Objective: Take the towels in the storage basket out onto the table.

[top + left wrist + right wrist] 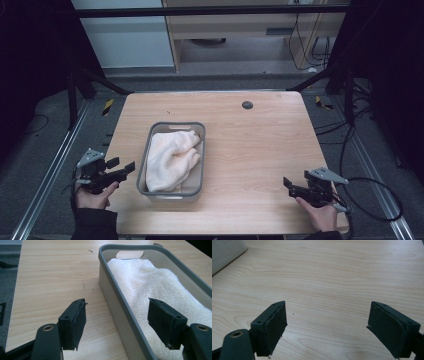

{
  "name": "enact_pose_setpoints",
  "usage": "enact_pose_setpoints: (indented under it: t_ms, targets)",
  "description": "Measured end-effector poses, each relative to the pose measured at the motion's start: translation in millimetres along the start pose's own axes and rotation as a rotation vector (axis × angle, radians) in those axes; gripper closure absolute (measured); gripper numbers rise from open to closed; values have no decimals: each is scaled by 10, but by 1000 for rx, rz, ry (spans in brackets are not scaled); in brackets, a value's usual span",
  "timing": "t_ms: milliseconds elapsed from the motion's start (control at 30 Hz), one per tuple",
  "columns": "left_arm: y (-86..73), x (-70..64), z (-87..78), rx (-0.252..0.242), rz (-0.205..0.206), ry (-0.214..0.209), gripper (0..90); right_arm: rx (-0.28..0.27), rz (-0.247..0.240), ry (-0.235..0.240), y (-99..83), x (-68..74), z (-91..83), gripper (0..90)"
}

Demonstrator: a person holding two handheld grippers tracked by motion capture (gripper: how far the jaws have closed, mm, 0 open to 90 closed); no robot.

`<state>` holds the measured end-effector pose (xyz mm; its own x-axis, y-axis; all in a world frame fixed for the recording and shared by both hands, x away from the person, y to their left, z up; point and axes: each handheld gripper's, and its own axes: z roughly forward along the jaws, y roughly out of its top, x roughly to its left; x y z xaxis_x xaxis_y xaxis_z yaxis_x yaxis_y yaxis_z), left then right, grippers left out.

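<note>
A grey plastic basket (199, 150) stands on the wooden table, left of centre, with a cream towel (172, 157) bunched inside it. My left gripper (123, 166) hovers at the table's left edge, just beside the basket, open and empty. In the left gripper view the basket's near rim (125, 307) runs between the two jaws and the towel (160, 287) lies behind the right one. My right gripper (288, 185) is low over the table's front right, open, with bare wood between its jaws (327, 322).
The table (260, 145) has a small dark round grommet (247, 105) near its far edge. A black cable (375, 200) loops off the right side. Metal frame rails and a cabinet stand beyond the table. The basket's corner (224, 252) shows at top left in the right gripper view.
</note>
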<state>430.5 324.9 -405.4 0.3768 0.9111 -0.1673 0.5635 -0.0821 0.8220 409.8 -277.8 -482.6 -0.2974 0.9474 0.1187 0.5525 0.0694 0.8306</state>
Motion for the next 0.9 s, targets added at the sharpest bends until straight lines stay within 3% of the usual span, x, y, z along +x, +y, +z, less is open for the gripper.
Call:
enact_pose_setpoints:
  t_ms: [300,900]
  targets:
    - [110,-94,-49,14,17,-28,302,10,-7,6,1,11,9,149]
    - [325,-330,-67,62,100,-76,294,11,-17,-5,14,4,9,144]
